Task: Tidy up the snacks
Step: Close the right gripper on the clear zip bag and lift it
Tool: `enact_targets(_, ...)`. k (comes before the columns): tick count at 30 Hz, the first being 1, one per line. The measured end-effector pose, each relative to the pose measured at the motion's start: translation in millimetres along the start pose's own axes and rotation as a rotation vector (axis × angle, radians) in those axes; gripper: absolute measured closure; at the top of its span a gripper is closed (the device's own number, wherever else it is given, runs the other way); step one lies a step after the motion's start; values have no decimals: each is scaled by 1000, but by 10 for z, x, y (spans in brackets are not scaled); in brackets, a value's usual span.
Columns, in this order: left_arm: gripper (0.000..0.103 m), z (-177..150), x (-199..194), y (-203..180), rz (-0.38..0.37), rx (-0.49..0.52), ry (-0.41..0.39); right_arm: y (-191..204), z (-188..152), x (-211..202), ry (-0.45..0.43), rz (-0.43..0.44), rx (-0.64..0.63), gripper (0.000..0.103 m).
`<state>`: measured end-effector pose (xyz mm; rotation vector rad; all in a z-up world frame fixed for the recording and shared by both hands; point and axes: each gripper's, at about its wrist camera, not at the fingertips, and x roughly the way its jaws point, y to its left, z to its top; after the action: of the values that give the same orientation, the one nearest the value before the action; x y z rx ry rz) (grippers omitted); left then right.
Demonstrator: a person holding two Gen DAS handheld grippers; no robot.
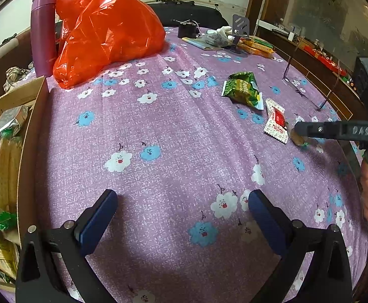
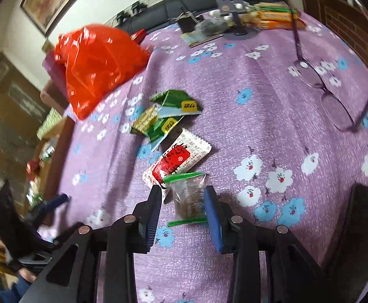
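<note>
My right gripper (image 2: 182,192) stands with its jaws on either side of a clear snack packet with green ends (image 2: 189,195), close around it on the purple flowered cloth; whether the pads press it I cannot tell. A red-and-white packet (image 2: 178,157) lies just beyond, and green packets (image 2: 168,116) farther on. In the left wrist view the right gripper (image 1: 297,132) reaches in from the right onto the brown snack (image 1: 298,139), beside the red-and-white packet (image 1: 276,122) and the green packets (image 1: 244,89). My left gripper (image 1: 182,199) is open and empty above the cloth. A cardboard box (image 1: 30,136) holding several snacks is at the left.
A red plastic bag (image 1: 105,30) and a purple flask (image 1: 44,27) stand at the back left. Spectacles (image 2: 335,88) lie at the right. A phone stand (image 1: 240,29), a dark cup (image 1: 187,30) and orange packets (image 1: 258,46) sit at the far edge.
</note>
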<state>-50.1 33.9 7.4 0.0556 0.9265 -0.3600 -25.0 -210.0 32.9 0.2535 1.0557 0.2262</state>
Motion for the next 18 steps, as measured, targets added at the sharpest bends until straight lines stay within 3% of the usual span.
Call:
enact_targets(5,0,2,1,0,1,5,-3,161,-48,92,7,-75,-92,66)
enact_targets(10,0,-4,-13,-25,8,20,-11,141,-19,100,-14,-102,-67,71)
enact_targets(18,3,18,-137,-79,0,39,-47,-140,-41,-34,-198,-48,89,72)
